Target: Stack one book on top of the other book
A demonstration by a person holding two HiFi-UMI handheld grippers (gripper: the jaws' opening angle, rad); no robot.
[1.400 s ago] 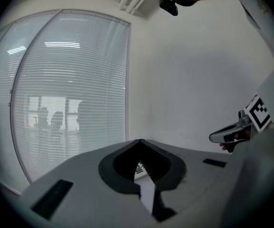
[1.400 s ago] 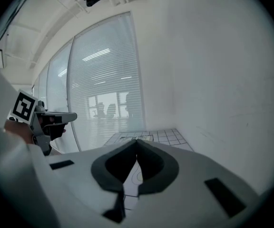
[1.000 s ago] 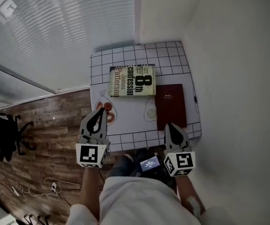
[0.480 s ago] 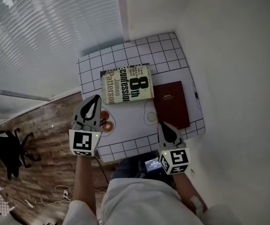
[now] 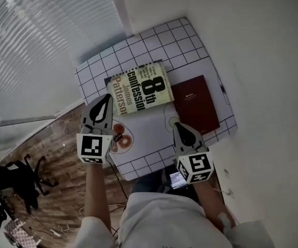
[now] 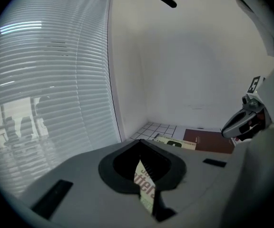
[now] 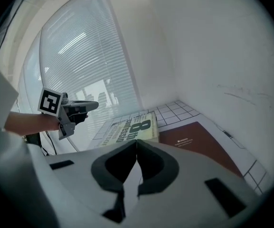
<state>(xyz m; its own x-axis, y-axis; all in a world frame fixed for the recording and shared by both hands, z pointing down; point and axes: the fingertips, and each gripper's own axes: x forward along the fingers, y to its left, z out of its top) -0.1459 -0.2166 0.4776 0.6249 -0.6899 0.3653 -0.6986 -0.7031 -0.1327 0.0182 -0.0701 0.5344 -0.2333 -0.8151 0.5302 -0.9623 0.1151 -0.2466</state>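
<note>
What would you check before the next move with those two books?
1. Yellow book flat on the table: ok.
2. Red book flat beside it, nothing on top: ok.
3. Left gripper open to grab: not ok, shut and empty.
4. Right gripper open to grab: not ok, shut and empty.
5. Books stacked: not ok, side by side.

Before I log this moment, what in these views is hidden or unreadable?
- Small white print on the dark red book: too small, head view and right gripper view alike.
- Yellow book, left gripper view: mostly hidden behind the left gripper itself.
- Orange drawing on the table, head view: partly covered by the left gripper.
- Small screen, head view: partly behind the right gripper.
</note>
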